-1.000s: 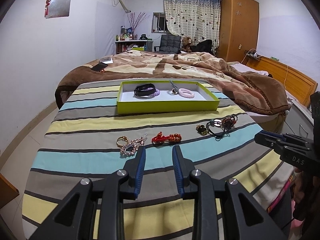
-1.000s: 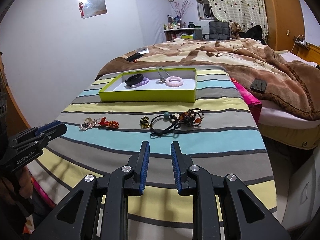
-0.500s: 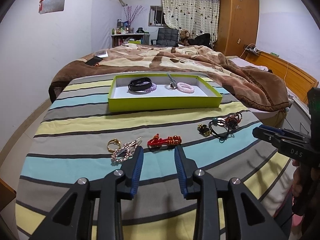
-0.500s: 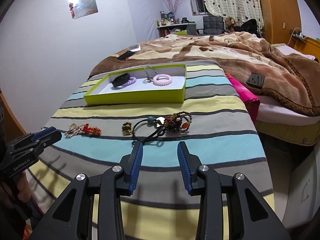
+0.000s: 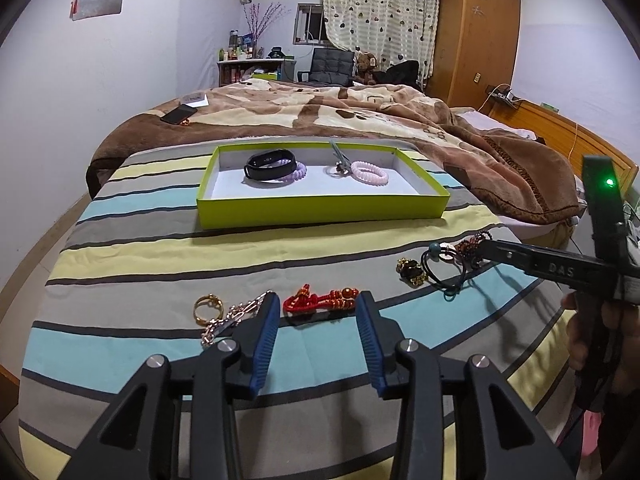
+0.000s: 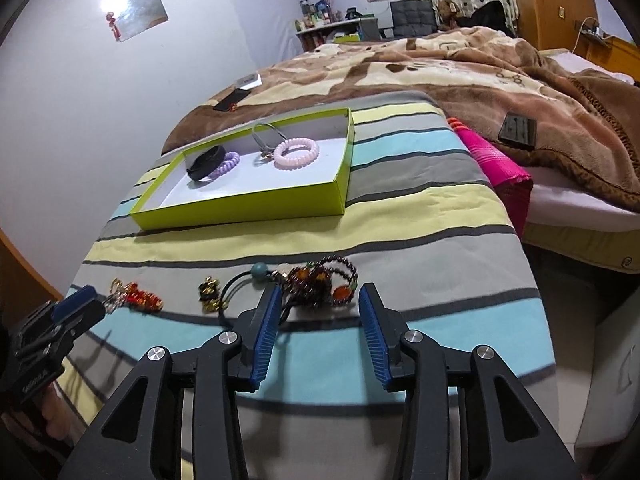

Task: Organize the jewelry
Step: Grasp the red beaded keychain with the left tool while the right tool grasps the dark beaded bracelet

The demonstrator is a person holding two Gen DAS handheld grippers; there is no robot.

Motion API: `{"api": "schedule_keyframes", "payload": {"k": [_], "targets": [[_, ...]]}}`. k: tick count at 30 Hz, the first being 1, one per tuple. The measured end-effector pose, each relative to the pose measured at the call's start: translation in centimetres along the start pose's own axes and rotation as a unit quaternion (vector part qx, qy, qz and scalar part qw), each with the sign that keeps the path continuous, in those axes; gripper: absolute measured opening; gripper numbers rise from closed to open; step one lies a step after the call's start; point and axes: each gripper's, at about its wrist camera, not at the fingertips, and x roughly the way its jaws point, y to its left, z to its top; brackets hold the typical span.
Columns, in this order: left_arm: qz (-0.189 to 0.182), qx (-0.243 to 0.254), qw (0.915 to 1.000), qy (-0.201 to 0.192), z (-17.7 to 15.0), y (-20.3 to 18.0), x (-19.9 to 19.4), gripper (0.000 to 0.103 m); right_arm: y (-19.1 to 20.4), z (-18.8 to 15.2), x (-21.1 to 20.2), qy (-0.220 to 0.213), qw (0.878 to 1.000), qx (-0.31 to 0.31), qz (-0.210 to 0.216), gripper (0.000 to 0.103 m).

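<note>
The left gripper (image 5: 316, 312) has just been opening; its jaws stand apart before the red charm (image 5: 320, 300), nothing between them. The right gripper (image 6: 318, 306) is wide apart near the bead bracelet (image 6: 324, 284). Both pieces lie on the striped cloth (image 5: 160, 248), well apart from the green tray (image 5: 320, 210).

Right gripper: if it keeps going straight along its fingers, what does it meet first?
Most likely the dark beaded bracelet with orange beads, lying on the striped cloth just beyond the open right gripper, centred between its fingers. Depth is uncertain; it may meet the cloth first.
</note>
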Motion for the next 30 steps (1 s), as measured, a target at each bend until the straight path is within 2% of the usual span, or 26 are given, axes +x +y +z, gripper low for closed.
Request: {"api": "schedule_keyframes", "payload": {"k": [11,13,16,22,30], "targets": [[-0.016,-0.01,0.9996,0.022,0.6,0.7,1.5,0.042,0.3,0.8,2.2,0.032,0.999,-0.001,-0.015,0.041],[-0.021,-0.014,0.9991,0.034,0.7,0.8,2.0,0.042,0.5,0.7,2.3,0.03,0.999,-0.01,-0.025,0.026],[-0.021,-0.023,0.998,0.056,0.7,1.0,3.0,0.043,0.6,0.4,2.0,0.029,0.999,-0.009,-0.027,0.024],[-0.021,-0.025,0.9967,0.075,0.9,0.8,4.2,0.044,0.2,-0.3,1.1,0.026,1.0,0.003,-0.017,0.023],[-0.028,-0.009,0.9951,0.095,1.4,0.0,5.3,0.059,-0.1,-0.8,0.5,0.025,1.0,0.012,-0.007,0.023]]}}
